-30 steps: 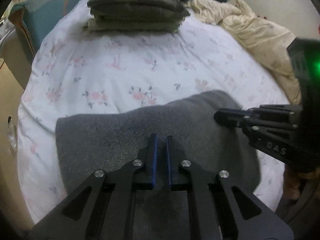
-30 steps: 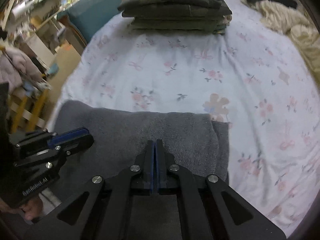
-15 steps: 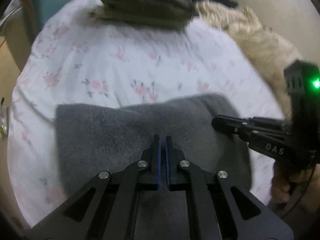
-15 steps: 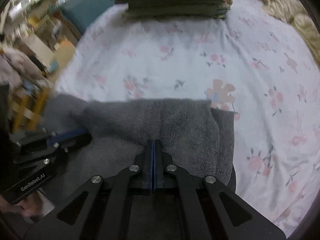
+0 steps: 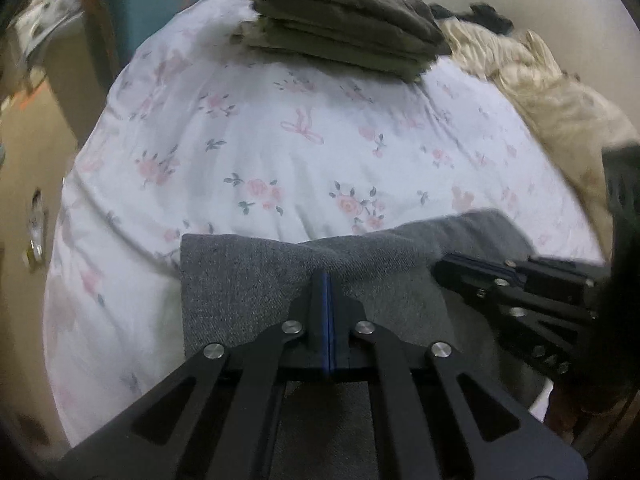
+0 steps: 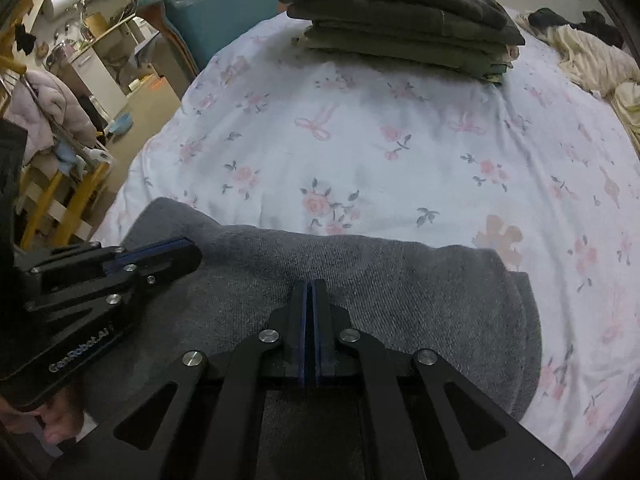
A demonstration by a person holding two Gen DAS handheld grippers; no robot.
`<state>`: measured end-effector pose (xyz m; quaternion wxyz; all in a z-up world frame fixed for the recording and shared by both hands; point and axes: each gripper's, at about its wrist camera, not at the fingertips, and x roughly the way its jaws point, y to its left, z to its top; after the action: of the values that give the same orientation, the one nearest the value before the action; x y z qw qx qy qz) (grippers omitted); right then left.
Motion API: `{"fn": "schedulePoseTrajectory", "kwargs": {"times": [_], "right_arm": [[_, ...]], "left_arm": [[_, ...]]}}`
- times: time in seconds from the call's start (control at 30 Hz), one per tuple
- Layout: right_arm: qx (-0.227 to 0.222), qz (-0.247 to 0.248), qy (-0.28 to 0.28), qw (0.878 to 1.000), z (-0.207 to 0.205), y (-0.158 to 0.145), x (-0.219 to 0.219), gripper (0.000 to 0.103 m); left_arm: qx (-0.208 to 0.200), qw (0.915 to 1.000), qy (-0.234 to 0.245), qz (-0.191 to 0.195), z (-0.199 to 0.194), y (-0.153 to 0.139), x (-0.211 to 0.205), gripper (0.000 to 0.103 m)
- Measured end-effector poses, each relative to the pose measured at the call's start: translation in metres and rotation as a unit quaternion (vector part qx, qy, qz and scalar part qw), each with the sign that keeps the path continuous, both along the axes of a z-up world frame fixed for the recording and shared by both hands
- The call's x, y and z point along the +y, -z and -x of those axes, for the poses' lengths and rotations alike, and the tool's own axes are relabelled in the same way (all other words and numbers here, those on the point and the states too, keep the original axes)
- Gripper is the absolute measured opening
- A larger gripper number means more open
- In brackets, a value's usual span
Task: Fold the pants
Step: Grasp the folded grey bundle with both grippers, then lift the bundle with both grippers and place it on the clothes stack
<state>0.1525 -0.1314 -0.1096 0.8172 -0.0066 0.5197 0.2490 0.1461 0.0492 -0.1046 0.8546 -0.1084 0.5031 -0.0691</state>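
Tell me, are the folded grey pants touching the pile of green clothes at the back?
Apart. In the right wrist view, a wide stretch of flowery white bedsheet lies bare between the folded grey pants in front and the stack of folded olive-green clothes at the far edge.

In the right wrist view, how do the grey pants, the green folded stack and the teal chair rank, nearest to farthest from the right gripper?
1. grey pants, directly under the right gripper.
2. green folded stack, far side of the bed.
3. teal chair, beyond the bed, upper left.

Grey pants [image 6: 360,280]: seemingly coarse, matt cloth.
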Motion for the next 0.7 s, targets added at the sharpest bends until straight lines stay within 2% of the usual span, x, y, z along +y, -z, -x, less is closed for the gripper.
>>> {"fn": "schedulePoseTrajectory", "kwargs": {"times": [0.03, 0.07, 0.13, 0.2, 0.23, 0.27, 0.33, 0.43, 0.47, 0.5, 0.53, 0.57, 0.6, 0.67, 0.7], "right_arm": [[-0.002, -0.011, 0.007, 1.000, 0.001, -0.007, -0.008, 0.001], [-0.010, -0.013, 0.022, 1.000, 0.003, -0.015, -0.019, 0.004], [-0.015, -0.006, 0.049, 0.999, -0.001, -0.019, -0.034, 0.006], [-0.008, 0.015, 0.089, 0.996, -0.007, -0.012, -0.052, 0.006], [0.005, 0.027, 0.099, 0.995, -0.011, -0.004, -0.056, 0.000], [0.026, 0.028, 0.099, 0.994, -0.013, 0.007, -0.059, 0.000], [0.036, 0.036, 0.095, 0.994, -0.014, 0.014, -0.059, 0.000], [0.014, 0.039, 0.090, 0.995, -0.008, -0.001, -0.057, 0.000], [0.008, 0.014, 0.096, 0.995, -0.004, -0.011, -0.064, 0.000], [0.013, -0.012, 0.102, 0.995, -0.003, -0.017, -0.072, 0.011], [0.019, -0.028, 0.110, 0.993, -0.003, -0.022, -0.081, 0.018], [0.023, -0.050, 0.120, 0.991, -0.002, -0.028, -0.093, 0.040], [0.021, -0.073, 0.142, 0.987, -0.001, -0.033, -0.109, 0.066], [0.028, -0.105, 0.196, 0.975, -0.002, -0.034, -0.137, 0.086], [0.047, -0.127, 0.213, 0.968, -0.006, -0.030, -0.147, 0.089]], "left_arm": [[-0.011, 0.9998, -0.010, 0.009, 0.004, -0.007, 0.004, 0.001], [-0.026, 0.9995, -0.019, 0.004, 0.007, -0.012, 0.007, 0.002], [-0.027, 0.9990, -0.033, -0.016, 0.006, -0.010, 0.013, 0.002], [0.015, 0.9986, -0.047, -0.022, -0.003, 0.012, 0.021, 0.002], [0.033, 0.9983, -0.045, -0.016, -0.006, 0.021, 0.023, 0.003], [0.042, 0.9982, -0.043, -0.007, -0.009, 0.028, 0.025, 0.003], [0.046, 0.9981, -0.039, -0.011, -0.012, 0.027, 0.025, 0.002], [0.046, 0.9968, -0.066, -0.002, -0.007, 0.014, 0.033, 0.003], [0.043, 0.9955, -0.084, 0.001, -0.001, 0.007, 0.040, 0.009], [0.043, 0.9940, -0.100, 0.012, 0.004, 0.001, 0.047, 0.035], [0.042, 0.9928, -0.111, 0.016, 0.009, -0.002, 0.052, 0.074], [0.045, 0.9907, -0.127, 0.018, 0.017, -0.004, 0.058, 0.090], [0.057, 0.9860, -0.154, 0.029, 0.025, -0.004, 0.068, 0.102], [0.077, 0.9807, -0.164, 0.073, 0.028, 0.002, 0.077, 0.102], [0.094, 0.9779, -0.162, 0.092, 0.029, 0.008, 0.078, 0.102]]}}
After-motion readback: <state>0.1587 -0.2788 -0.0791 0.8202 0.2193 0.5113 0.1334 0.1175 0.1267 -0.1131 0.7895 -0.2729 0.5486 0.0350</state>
